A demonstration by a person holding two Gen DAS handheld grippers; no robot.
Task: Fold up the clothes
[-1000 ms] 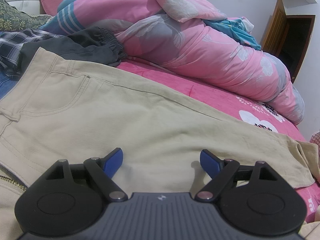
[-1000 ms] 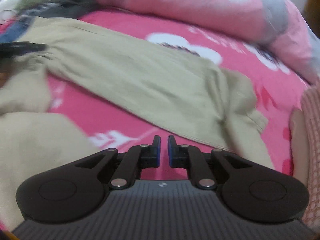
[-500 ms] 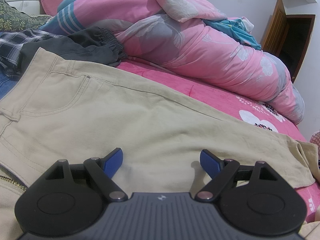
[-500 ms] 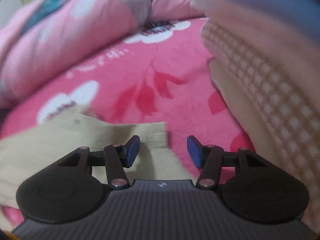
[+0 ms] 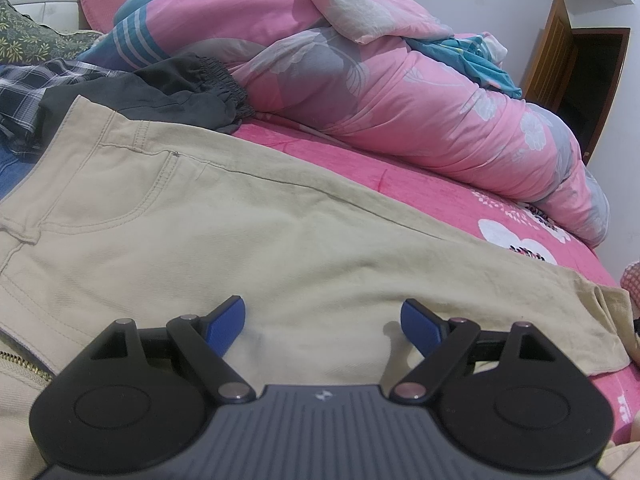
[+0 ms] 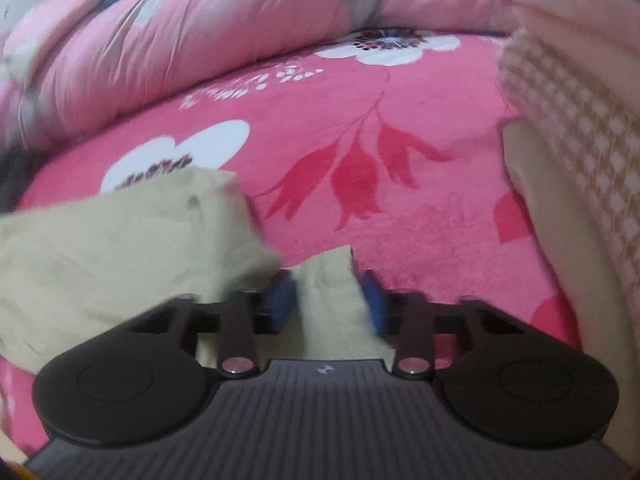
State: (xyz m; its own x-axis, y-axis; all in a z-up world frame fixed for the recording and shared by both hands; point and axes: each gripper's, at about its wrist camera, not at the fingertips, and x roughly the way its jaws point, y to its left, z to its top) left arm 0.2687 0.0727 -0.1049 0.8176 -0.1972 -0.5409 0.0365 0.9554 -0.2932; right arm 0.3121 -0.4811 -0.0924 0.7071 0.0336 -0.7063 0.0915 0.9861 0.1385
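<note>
My tools over the trousers on the bed.

The pink bed [image 5: 420,184] fills the frame, a quilt [image 5: 400,100] heaped across the top. Beige trousers [image 5: 240,240] lie from left to lower right. My left tool [image 5: 322,320] hangs wide open above them, gripping nothing. My right tool [image 6: 326,300] is closing with the trouser cuff [image 6: 328,284] between its jaws at lower centre.

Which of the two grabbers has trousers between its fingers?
The right gripper: its jaws are closing on the hem of the beige trousers. The left gripper stands wide open above the trousers, pinching nothing.
</note>
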